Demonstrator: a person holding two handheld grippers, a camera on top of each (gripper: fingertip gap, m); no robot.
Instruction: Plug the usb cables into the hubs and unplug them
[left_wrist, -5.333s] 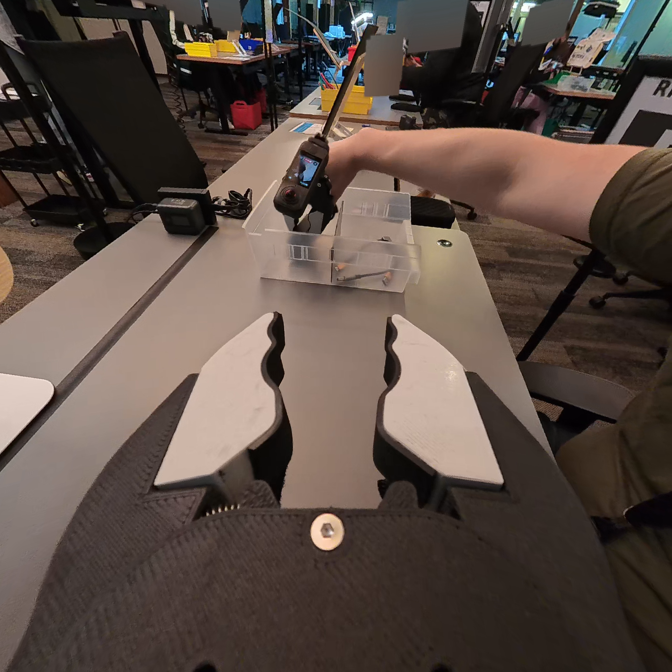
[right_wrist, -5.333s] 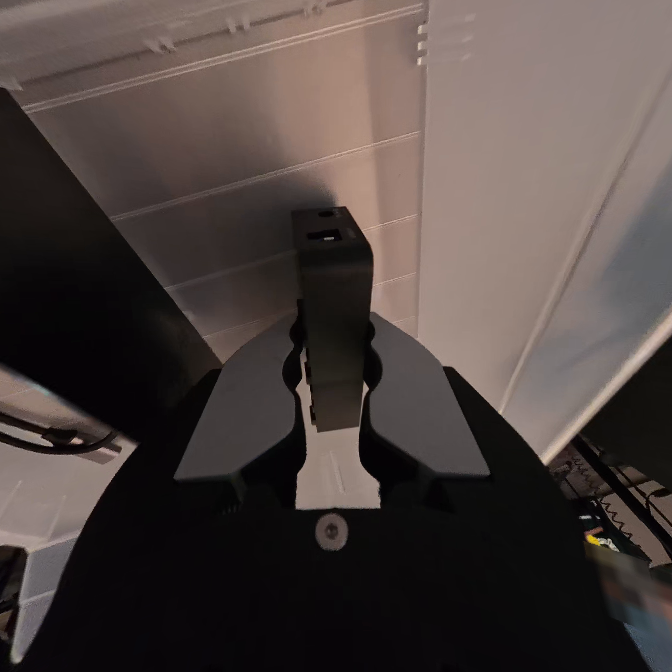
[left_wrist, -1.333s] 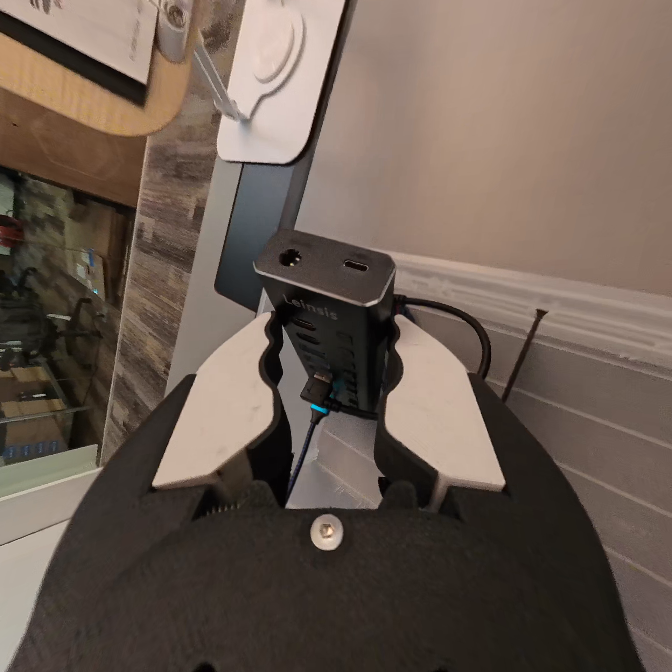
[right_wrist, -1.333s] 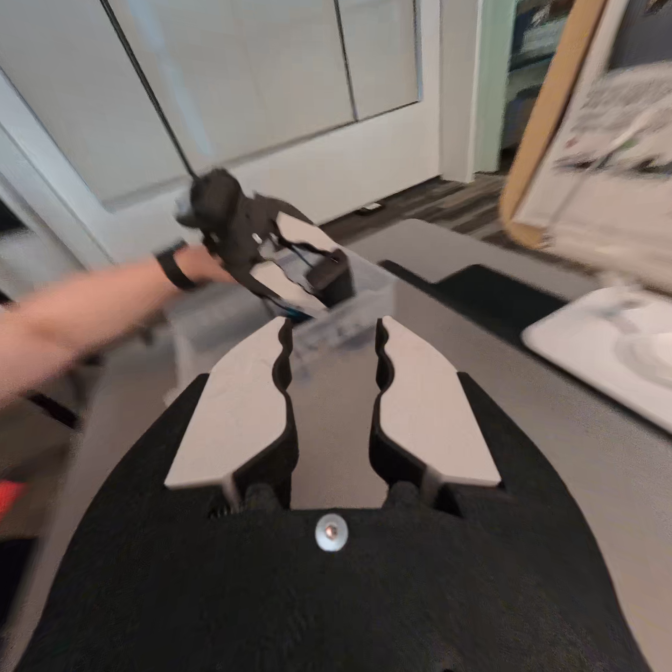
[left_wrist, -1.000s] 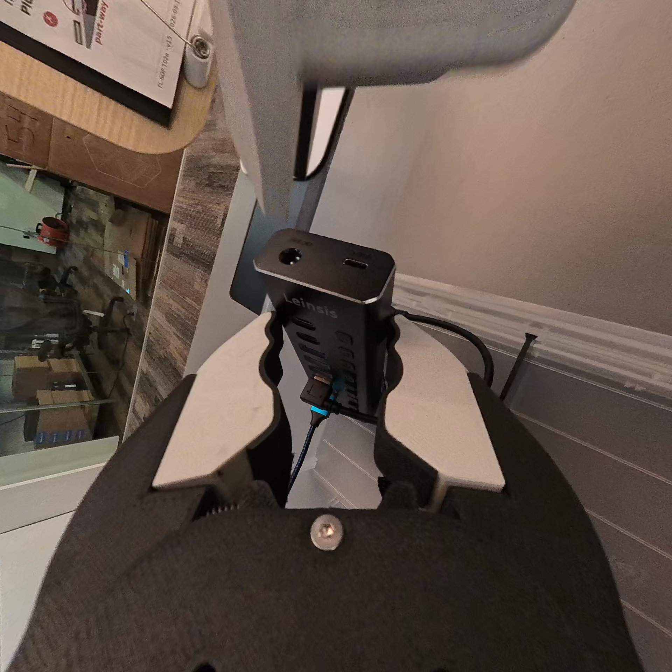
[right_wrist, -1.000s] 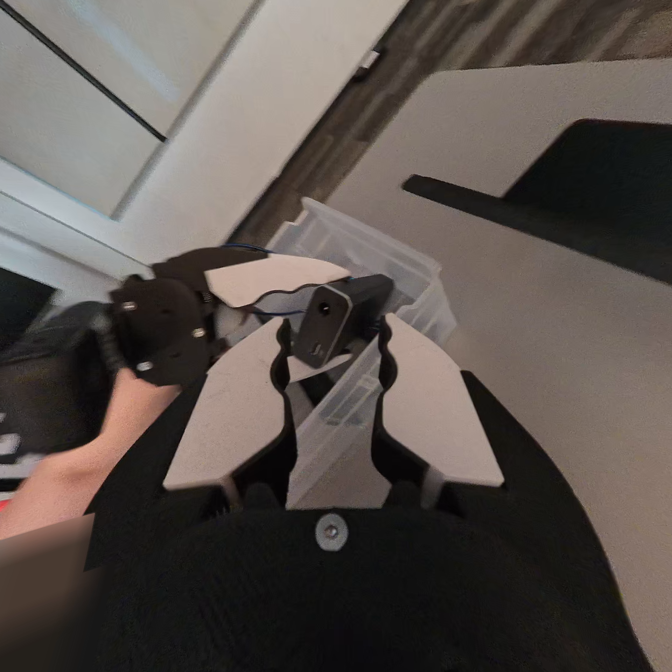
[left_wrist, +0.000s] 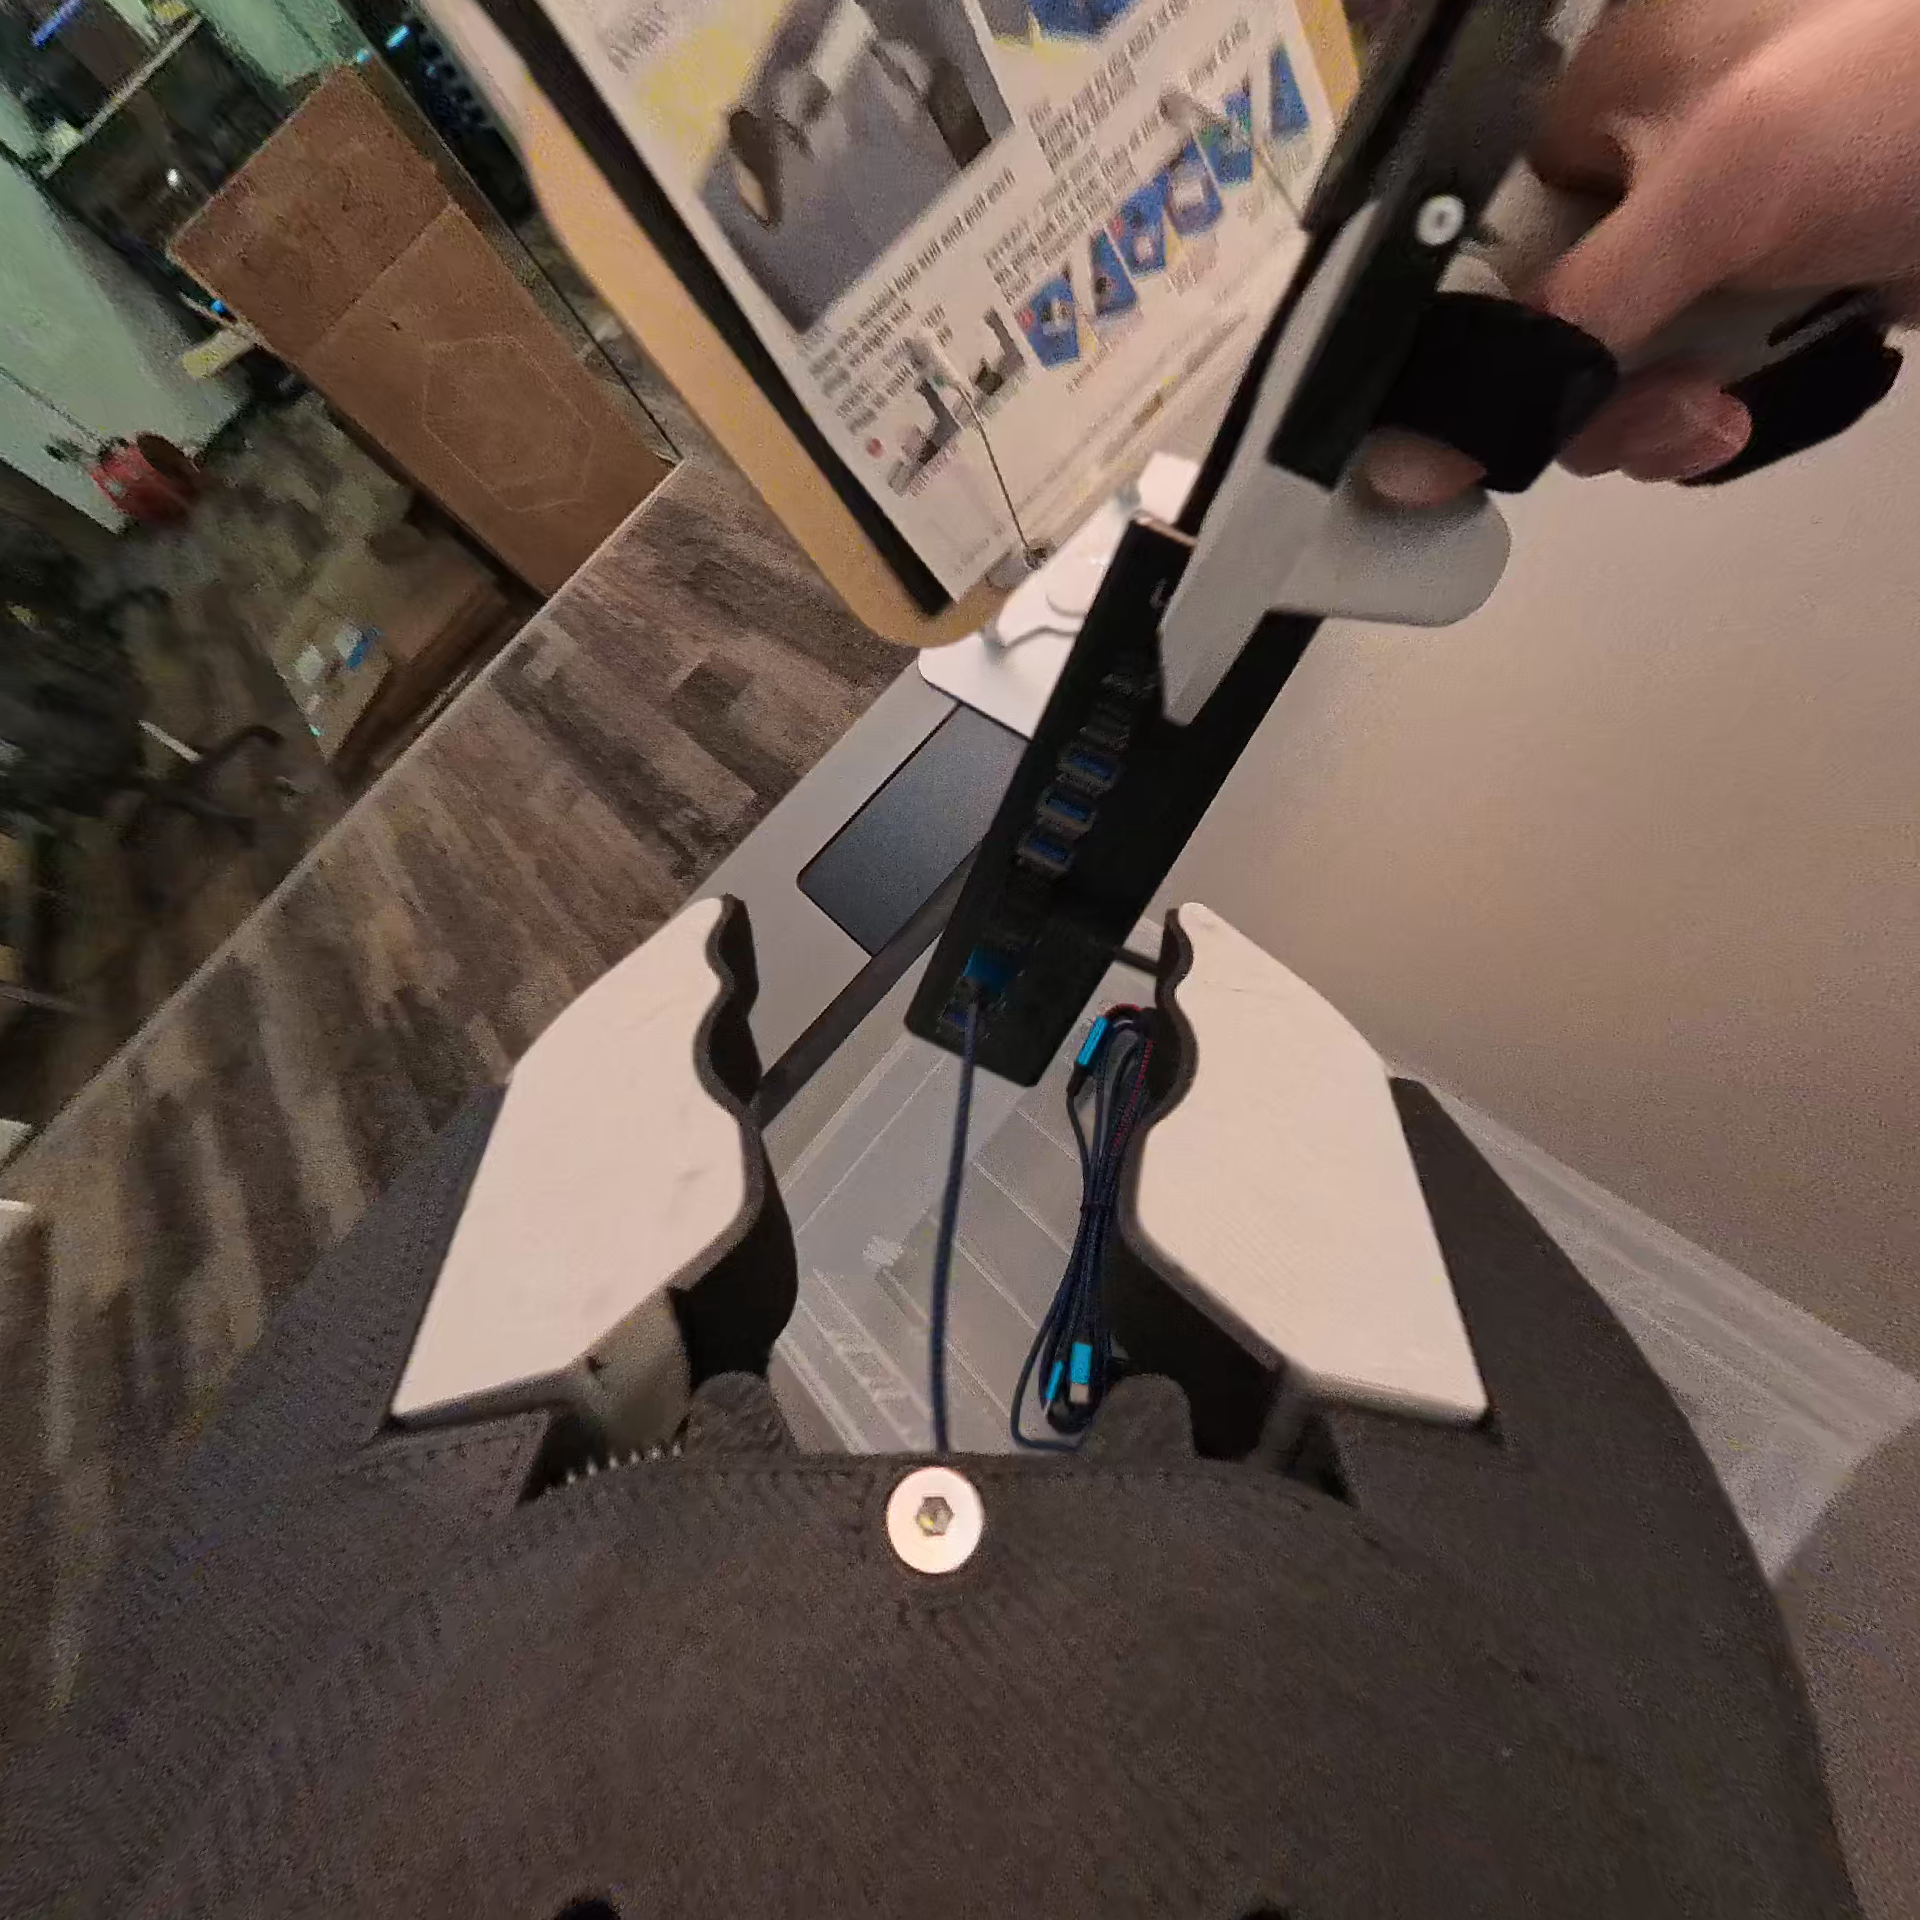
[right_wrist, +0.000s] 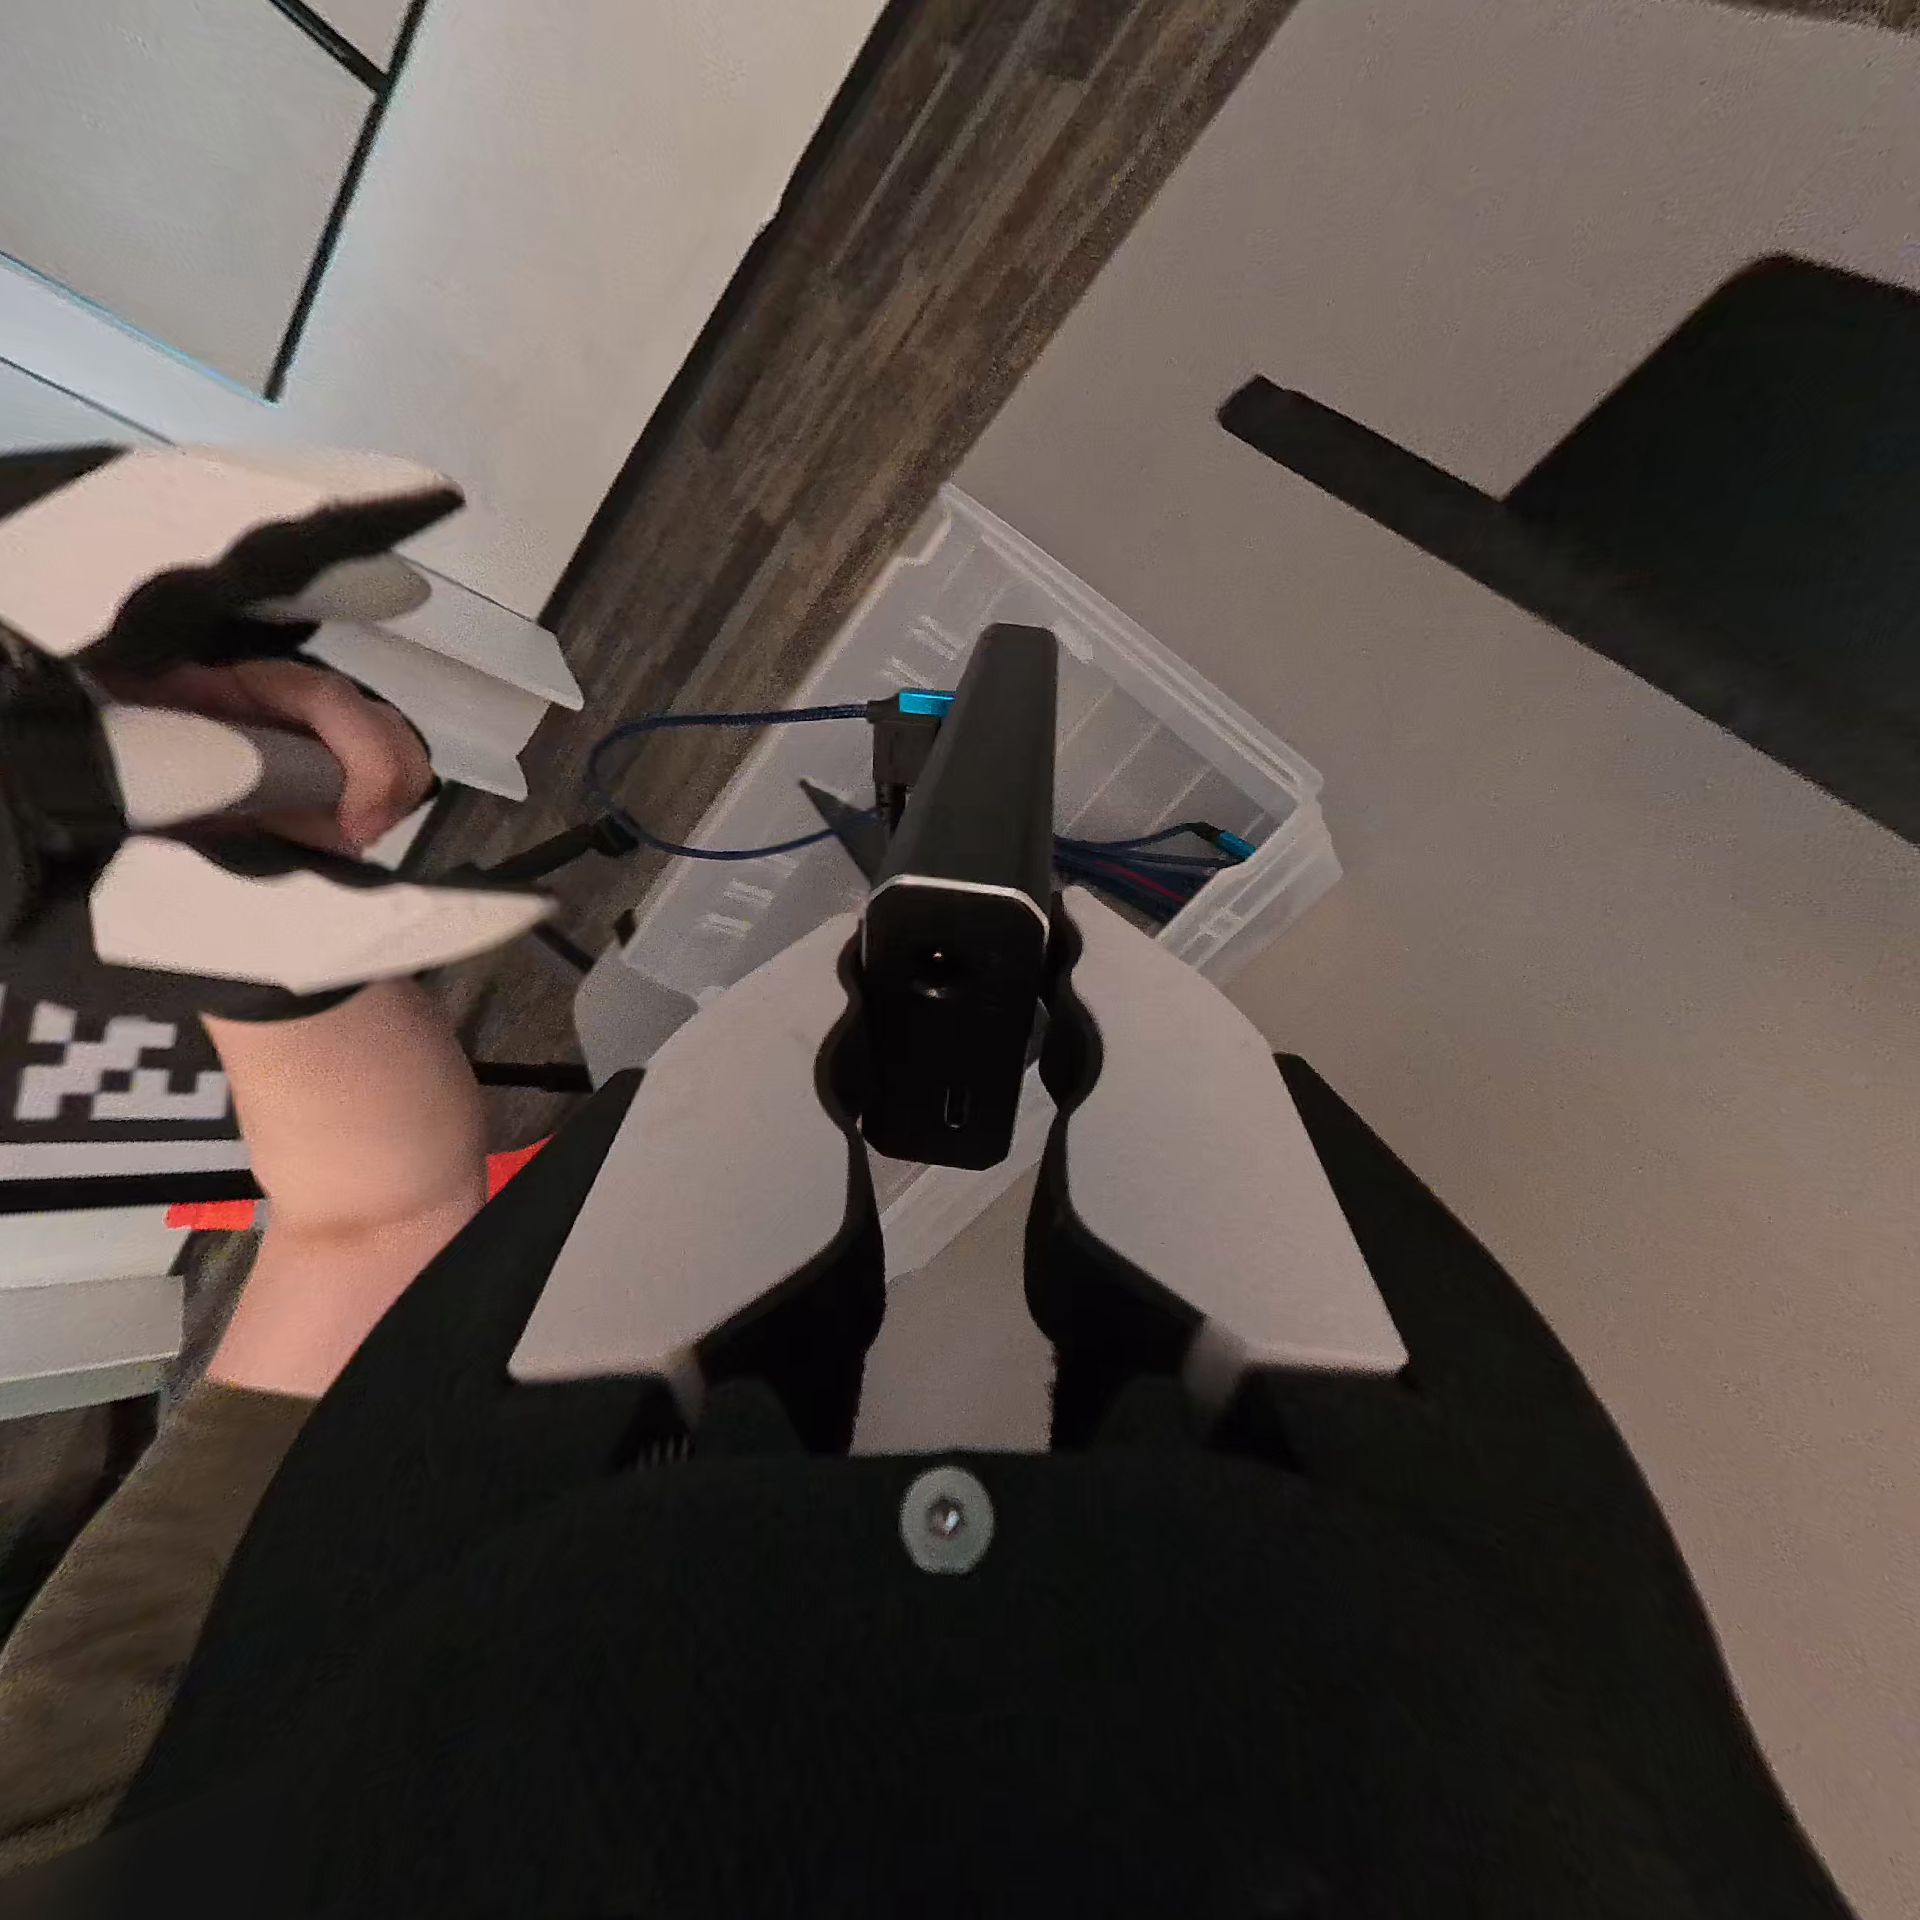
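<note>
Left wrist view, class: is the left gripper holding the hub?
No: the left gripper is open and empty, while the right gripper holds the hub from above.

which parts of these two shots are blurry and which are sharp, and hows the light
Left wrist view: dim warm light; the poster board and floor are smeared, while the black hub and blue cable are fairly crisp. Right wrist view: the left gripper at the left edge is motion-blurred; the hub's end face, clamped in the right gripper, is sharp.
</note>
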